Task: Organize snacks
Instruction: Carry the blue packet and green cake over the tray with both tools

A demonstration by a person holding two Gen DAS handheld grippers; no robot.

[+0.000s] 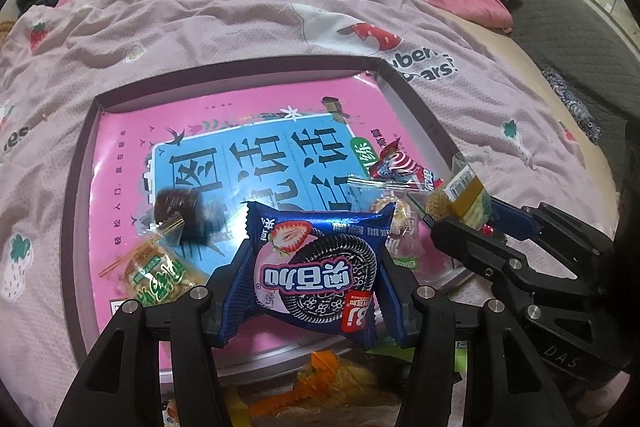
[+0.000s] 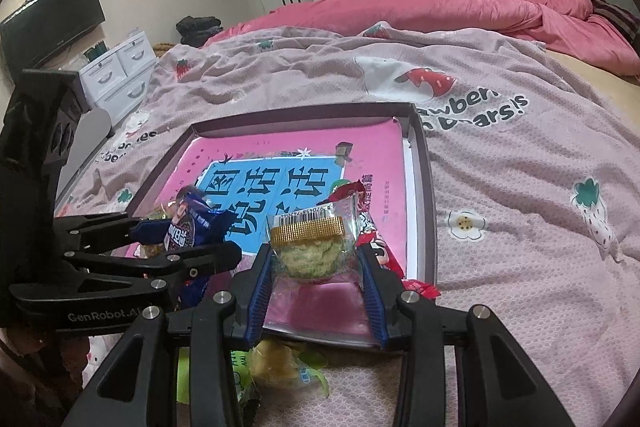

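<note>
My left gripper (image 1: 314, 281) is shut on a blue strawberry sandwich-cookie pack (image 1: 316, 267) and holds it above the near part of a shallow grey tray (image 1: 420, 99) lined with a pink and blue book cover. My right gripper (image 2: 316, 259) is shut on a clear-wrapped green biscuit (image 2: 310, 247) with a gold strip, above the tray's (image 2: 424, 147) near right part. The right gripper also shows in the left wrist view (image 1: 460, 215), the left one in the right wrist view (image 2: 188, 239). In the tray lie a dark chocolate snack (image 1: 176, 207), a green-wrapped biscuit (image 1: 156, 275) and a red candy pack (image 1: 396, 167).
The tray lies on a bed with a pale pink strawberry-print cover (image 2: 520, 187) and a pink quilt (image 2: 440, 11) behind. More wrapped snacks (image 2: 276, 367) lie on the bed just before the tray's near edge. White drawers (image 2: 120, 75) stand left of the bed.
</note>
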